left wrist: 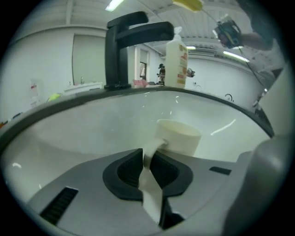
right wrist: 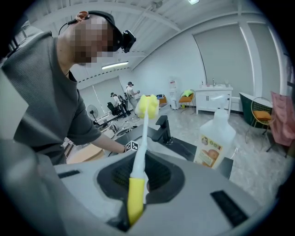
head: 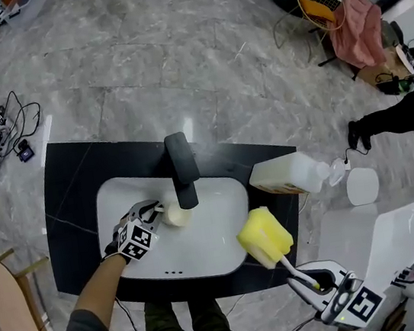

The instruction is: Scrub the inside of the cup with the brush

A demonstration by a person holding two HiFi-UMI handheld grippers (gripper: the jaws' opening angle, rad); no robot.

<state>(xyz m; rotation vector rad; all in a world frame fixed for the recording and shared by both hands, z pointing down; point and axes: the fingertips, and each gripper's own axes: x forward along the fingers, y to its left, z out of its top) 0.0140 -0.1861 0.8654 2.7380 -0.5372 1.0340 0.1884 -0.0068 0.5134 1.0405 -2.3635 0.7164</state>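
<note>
Here the left claw (head: 154, 209) is clenched on the handle of the cup (head: 178, 216), low in the sink (head: 204, 248) at the head view's centre. The right claw (head: 311, 282), lower right, grasps the brush (head: 265, 238); its long axis runs up-left, sponge head nearest the cup, not touching.

The room was bright all over. A long ceiling light (left wrist: 114, 4) shone white from above in the left gripper view, and a light strip (right wrist: 115, 66) glowed in the right gripper view. The white sink (left wrist: 92, 124) had thin shiny streaks on its wall. The grey floor (head: 177, 65) had a pale shiny patch behind the tap (head: 182, 168). Shadows were soft and faint. Both gripper views were round with dark corners, and straight lines bent near the edges. Close up, the cup (left wrist: 179, 136) and the brush (right wrist: 136, 193) looked a bit fuzzy.
</note>
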